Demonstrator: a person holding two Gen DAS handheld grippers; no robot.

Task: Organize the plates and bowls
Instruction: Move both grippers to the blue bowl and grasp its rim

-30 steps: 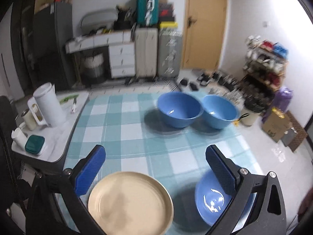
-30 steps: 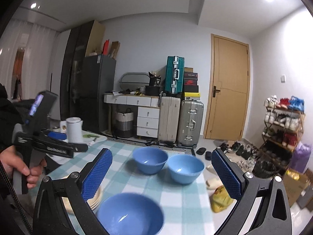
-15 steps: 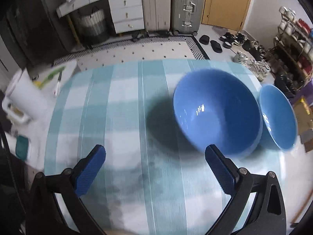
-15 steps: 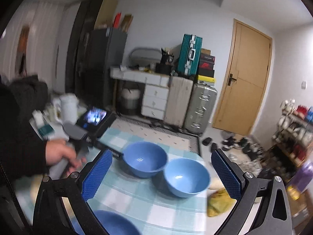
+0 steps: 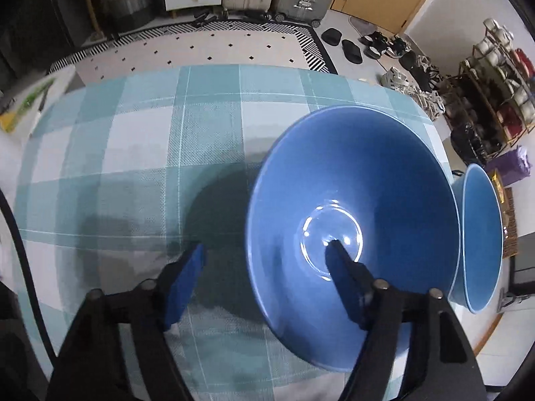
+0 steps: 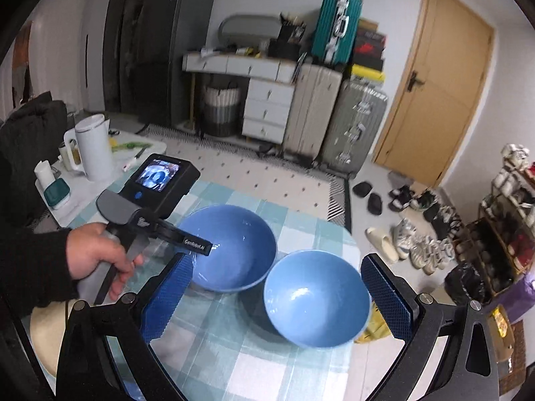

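Note:
Two blue bowls stand side by side on the checked tablecloth [image 5: 133, 167]. My left gripper [image 5: 265, 247] points steeply down over the left bowl [image 5: 351, 173]. Its right finger [image 5: 344, 274] is inside the bowl, and its left finger [image 5: 187, 277] is outside with a gap to the rim. The jaws are closing with the bowl's near wall between them, and the pads are not pressing on it. My right gripper [image 6: 277, 262] is open with nothing in it, just above and before the right bowl [image 6: 314, 304]. The left bowl [image 6: 234, 247] sits beside it. A cream plate [image 6: 43, 334] lies at the lower left.
A person's hand [image 6: 97, 254] holds the left tool at the left bowl. A white kettle [image 6: 93, 147] and small containers stand on a side table to the left. The table edge runs just past the right bowl [image 5: 481, 234], with shoes and a shoe rack [image 6: 501, 207] on the floor beyond.
The left gripper swung forward and down from the cream plate onto the left blue bowl, and its jaws narrowed with one finger now inside. The right gripper moved forward and tipped down toward both bowls.

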